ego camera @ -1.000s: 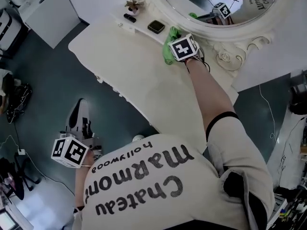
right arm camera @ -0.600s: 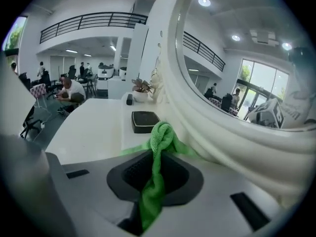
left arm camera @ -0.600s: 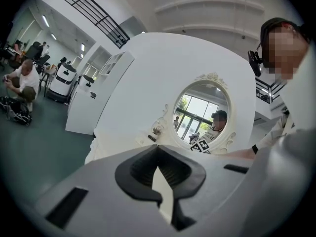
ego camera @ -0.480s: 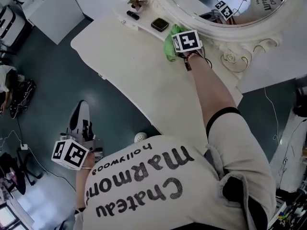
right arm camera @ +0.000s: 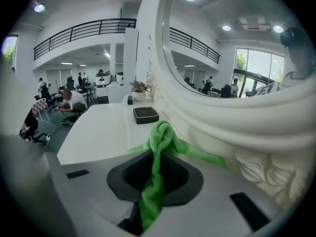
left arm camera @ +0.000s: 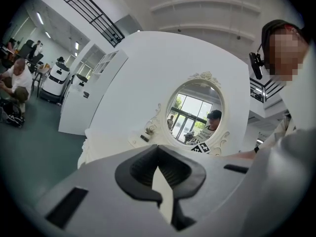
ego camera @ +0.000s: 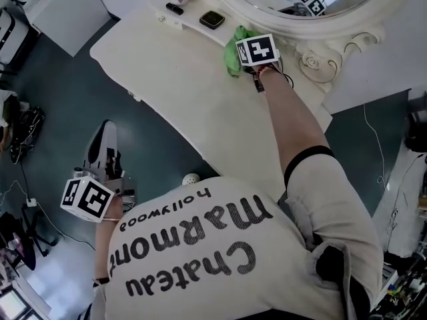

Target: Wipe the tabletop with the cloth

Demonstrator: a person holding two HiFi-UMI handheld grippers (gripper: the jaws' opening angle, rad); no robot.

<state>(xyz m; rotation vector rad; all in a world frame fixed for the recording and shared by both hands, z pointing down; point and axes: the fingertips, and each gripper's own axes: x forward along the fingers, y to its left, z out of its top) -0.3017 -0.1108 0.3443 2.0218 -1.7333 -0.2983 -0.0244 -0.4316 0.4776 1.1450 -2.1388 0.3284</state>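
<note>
A green cloth (ego camera: 231,53) (right arm camera: 159,141) lies bunched on the white tabletop (ego camera: 180,92) at its far edge, against the base of the ornate mirror frame (ego camera: 313,29). My right gripper (ego camera: 241,53) (right arm camera: 150,184) is shut on the cloth; a twisted strip of it runs back between the jaws. My left gripper (ego camera: 107,157) (left arm camera: 163,191) hangs off the table over the dark floor at the lower left, jaws together with nothing in them.
A small black box (ego camera: 212,19) (right arm camera: 145,114) and a little dark item (ego camera: 175,9) sit on the table's back ledge left of the cloth. The carved mirror frame (right arm camera: 222,127) rises right beside the right gripper. The table's front edge (ego camera: 143,105) curves.
The right gripper has stayed with the cloth by the mirror base, shifting only slightly. The left gripper has drifted a little to the left.
</note>
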